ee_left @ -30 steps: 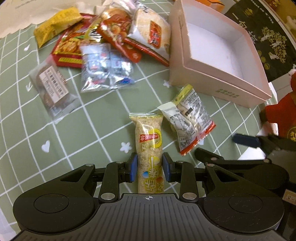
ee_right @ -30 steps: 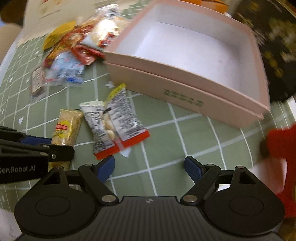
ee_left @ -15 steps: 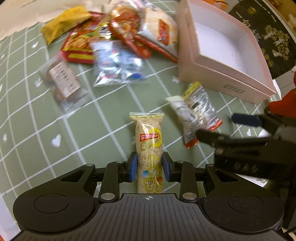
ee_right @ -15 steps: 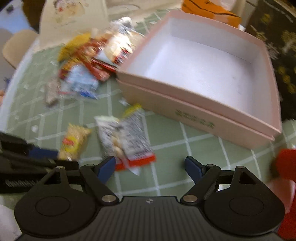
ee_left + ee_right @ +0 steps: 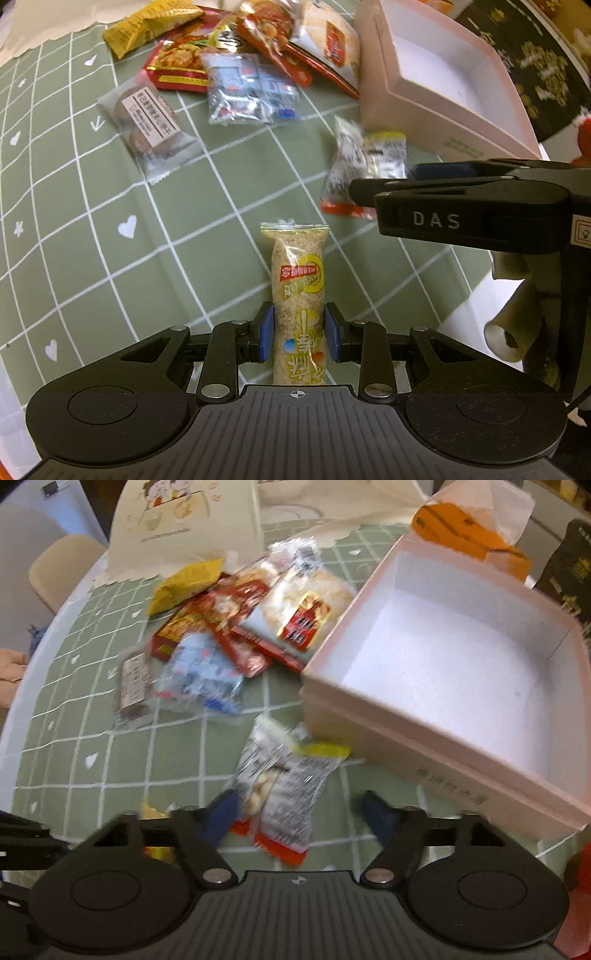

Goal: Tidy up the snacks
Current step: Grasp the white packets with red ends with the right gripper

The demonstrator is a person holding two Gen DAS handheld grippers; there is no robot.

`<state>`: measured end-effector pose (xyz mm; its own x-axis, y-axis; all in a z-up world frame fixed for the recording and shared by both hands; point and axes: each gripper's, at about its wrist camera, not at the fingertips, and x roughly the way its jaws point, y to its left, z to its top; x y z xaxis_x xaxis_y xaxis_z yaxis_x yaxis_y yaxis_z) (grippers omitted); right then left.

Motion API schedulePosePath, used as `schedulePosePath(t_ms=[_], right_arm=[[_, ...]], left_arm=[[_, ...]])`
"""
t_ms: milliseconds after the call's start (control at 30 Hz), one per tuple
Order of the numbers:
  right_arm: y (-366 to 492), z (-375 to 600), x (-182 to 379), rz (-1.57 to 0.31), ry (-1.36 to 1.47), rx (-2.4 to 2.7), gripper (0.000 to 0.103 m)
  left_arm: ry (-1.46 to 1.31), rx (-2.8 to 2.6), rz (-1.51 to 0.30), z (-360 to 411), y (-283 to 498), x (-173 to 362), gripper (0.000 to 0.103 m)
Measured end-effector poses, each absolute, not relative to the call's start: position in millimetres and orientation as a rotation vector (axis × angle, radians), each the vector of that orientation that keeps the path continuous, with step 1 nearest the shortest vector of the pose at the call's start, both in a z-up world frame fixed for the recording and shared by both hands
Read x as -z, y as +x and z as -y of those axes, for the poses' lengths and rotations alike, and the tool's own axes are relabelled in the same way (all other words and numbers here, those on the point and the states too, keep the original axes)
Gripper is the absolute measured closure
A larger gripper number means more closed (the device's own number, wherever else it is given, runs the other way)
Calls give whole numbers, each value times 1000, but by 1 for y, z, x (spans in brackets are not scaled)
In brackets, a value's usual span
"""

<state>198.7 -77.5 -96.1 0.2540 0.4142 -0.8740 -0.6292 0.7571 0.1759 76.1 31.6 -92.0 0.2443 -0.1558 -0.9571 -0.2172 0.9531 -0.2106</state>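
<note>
Left wrist view: my left hand-held gripper (image 5: 299, 328) is clamped on the grain bar (image 5: 298, 291), a long clear wrapper with a yellow and red label; both blue pads press its lower half and the rest points away from me over the surface (image 5: 92, 229), which carries a green cloth with white grid lines and hearts. To the right, my right hand-held gripper (image 5: 432, 173) crosses the picture side-on, above a pair of small packets.

Right wrist view: my right hand-held gripper (image 5: 301, 818) has just been closing. The two nut packets (image 5: 280, 794), clear with red bottom seams and one yellow top, lie between its blue fingers (image 5: 376, 818). The picture is blurred here; the left finger appears to touch the packets, while a gap of green cloth shows beside the right finger, so I read the jaws as not yet gripping.

The pink box (image 5: 436, 709) stands open near the surface's right edge, its white inside bare, its near corner just beside the nut packets. The snack pile (image 5: 236, 627) sits toward the far edge, left of the box: a yellow bag (image 5: 151, 24), red packets, a rice-cracker bag (image 5: 306, 602), a clear bag of blue-and-white sweets (image 5: 247, 88) and a brown cake (image 5: 147, 122) with a white label.
</note>
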Motion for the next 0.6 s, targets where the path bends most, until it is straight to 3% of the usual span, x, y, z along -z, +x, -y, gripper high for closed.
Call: schedulePosePath(t_ms=[100,167,400,467,600], right_arm=[[184,85,95,-1084,-266,-702,68],[176,97,95,-1099,-242,-693,75],[136,148,95,-1145,-229,-580,77],[137,153,94,-1182,-188,-565,71],[157,145,83,-1185,-43,-523,37]], left_arm=[[-327,-23,-1329,-26,66,92,70],[-332,-13,-1326,-25,61,93,70],[-298,75,-1326,-8,63,95,70],[-287,82,-1318,-4,65,95,70],[-292,64,-1309,-4,63,94,70]])
